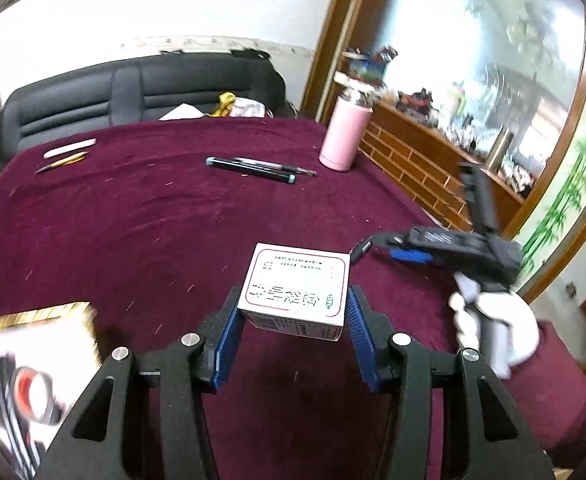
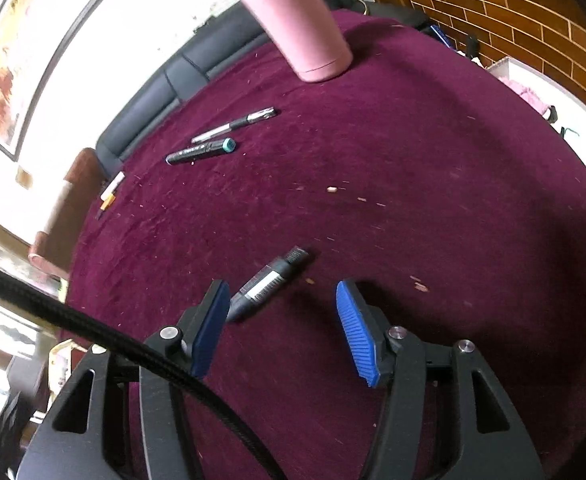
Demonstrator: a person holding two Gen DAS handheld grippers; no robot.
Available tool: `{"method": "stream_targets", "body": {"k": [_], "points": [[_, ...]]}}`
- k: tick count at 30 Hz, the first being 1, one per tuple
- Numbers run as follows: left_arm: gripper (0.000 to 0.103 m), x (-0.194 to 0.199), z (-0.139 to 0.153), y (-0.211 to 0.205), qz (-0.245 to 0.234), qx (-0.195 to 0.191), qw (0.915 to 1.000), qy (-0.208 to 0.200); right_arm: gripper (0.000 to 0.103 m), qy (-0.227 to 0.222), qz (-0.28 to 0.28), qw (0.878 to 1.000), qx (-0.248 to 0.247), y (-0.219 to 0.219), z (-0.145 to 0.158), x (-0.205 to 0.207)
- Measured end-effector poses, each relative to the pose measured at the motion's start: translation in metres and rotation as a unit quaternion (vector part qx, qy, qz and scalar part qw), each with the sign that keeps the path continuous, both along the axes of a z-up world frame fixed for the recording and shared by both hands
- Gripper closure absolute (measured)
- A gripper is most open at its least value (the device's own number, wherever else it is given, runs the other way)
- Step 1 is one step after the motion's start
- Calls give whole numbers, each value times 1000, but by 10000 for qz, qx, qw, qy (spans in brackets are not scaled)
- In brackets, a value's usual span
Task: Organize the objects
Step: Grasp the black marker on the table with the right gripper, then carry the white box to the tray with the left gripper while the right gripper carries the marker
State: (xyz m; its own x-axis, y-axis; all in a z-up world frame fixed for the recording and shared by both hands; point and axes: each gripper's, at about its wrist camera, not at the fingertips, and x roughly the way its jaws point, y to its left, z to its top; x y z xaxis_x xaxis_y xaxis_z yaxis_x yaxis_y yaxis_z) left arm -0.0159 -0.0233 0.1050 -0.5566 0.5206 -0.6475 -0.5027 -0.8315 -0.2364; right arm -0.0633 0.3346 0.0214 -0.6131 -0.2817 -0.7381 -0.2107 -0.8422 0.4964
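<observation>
A white box with a red border and printed text (image 1: 297,290) is clamped between the blue pads of my left gripper (image 1: 295,304), held above the dark red tablecloth (image 1: 153,220). In the right wrist view, my right gripper (image 2: 283,292) is open just over the cloth. A black marker with a barcode label (image 2: 269,284) lies on the cloth between its fingers, its near end next to the left pad (image 2: 213,320); the pads do not press on it. The left wrist view shows the right gripper (image 1: 373,248) to the right of the box, held by a white-gloved hand (image 1: 493,320).
A pink bottle (image 1: 345,136) (image 2: 301,24) stands at the far right of the table. Two pens (image 1: 253,168) (image 2: 213,148) lie mid-table. A white stick and a yellow pen (image 1: 69,152) lie far left. A gold-edged tray (image 1: 33,352), blurred, sits near left. A dark sofa (image 1: 133,88) is behind.
</observation>
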Motion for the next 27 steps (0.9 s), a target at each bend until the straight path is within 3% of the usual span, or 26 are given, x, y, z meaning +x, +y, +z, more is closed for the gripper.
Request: {"method": "stream_targets", "body": {"k": [3, 7, 9, 11, 14, 21, 27], "points": [[59, 24, 5, -30, 246, 126, 9995, 165, 51, -300, 164, 9982, 502, -27, 5, -24], [59, 42, 7, -59, 413, 284, 9984, 254, 76, -540, 404, 9849, 1595, -64, 6, -38], [59, 52, 8, -74, 498, 364, 9976, 299, 89, -585, 545, 9792, 1863, -76, 6, -35], [59, 59, 9, -85, 559, 426, 9970, 326, 90, -605, 629, 9771, 1942, -81, 6, -27], [59, 64, 10, -100, 694, 537, 9955, 361, 90, -606, 647, 9793, 1818, -81, 7, -15], [59, 83, 8, -134, 1135, 765, 9898, 407, 90, -256, 740, 9943, 728, -79, 20, 24], [59, 101, -5, -164, 1716, 599, 9828, 332, 90, 167, 1331, 9909, 78, -119, 48, 51]]}}
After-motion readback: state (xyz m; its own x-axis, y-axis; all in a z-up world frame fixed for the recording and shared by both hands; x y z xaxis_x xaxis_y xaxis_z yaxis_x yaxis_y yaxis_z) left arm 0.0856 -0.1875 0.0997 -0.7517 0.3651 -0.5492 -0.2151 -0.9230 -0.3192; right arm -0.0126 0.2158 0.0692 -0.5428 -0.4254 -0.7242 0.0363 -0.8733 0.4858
